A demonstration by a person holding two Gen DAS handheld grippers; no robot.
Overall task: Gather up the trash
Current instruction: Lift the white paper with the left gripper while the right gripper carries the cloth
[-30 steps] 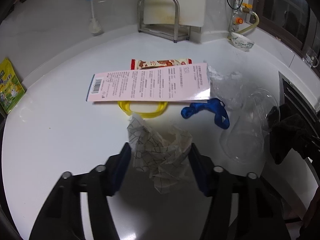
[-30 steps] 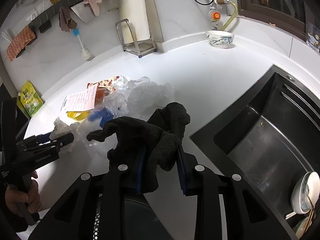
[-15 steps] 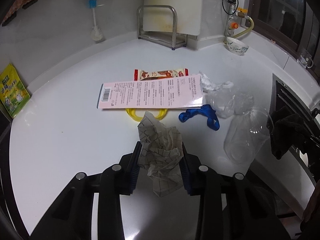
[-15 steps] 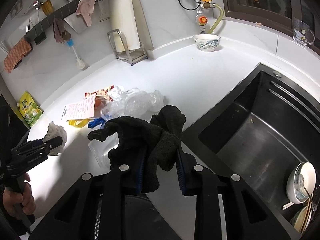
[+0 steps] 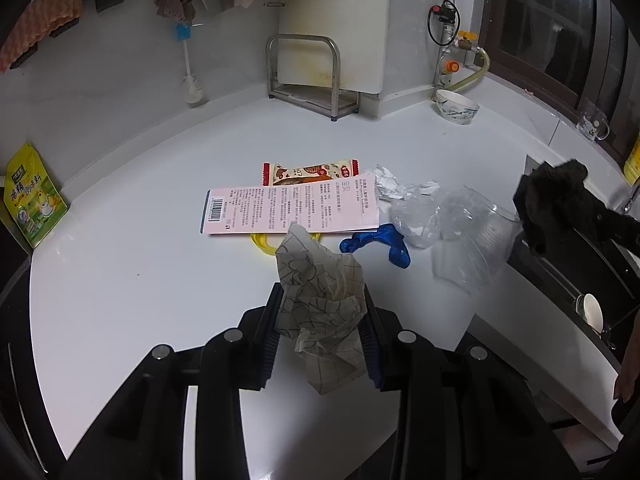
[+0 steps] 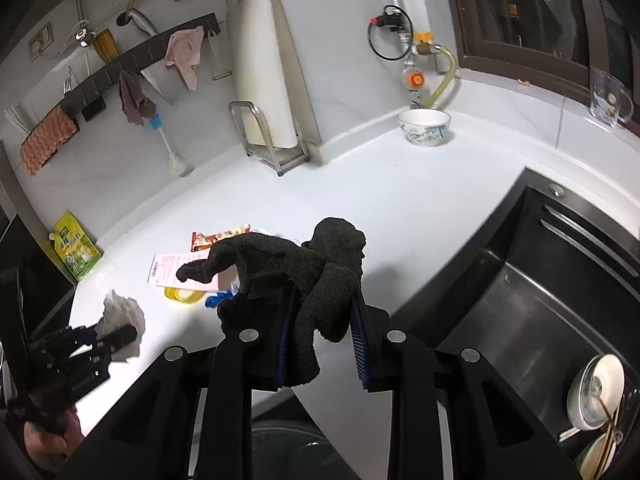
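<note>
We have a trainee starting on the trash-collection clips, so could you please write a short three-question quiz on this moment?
1. True or false: the left gripper is shut on a crumpled grid-printed paper wrapper.
2. Which does the right gripper hold? A) the clear plastic bag B) a black fuzzy cloth C) the blue ribbon scrap
3. Fill in: the long pink barcode card lies partly over a yellow plastic ____.

Key
1. True: the paper is pinched between both pads, clear of the white countertop.
2. B: the cloth drapes over the fingers.
3. Ring.
</note>
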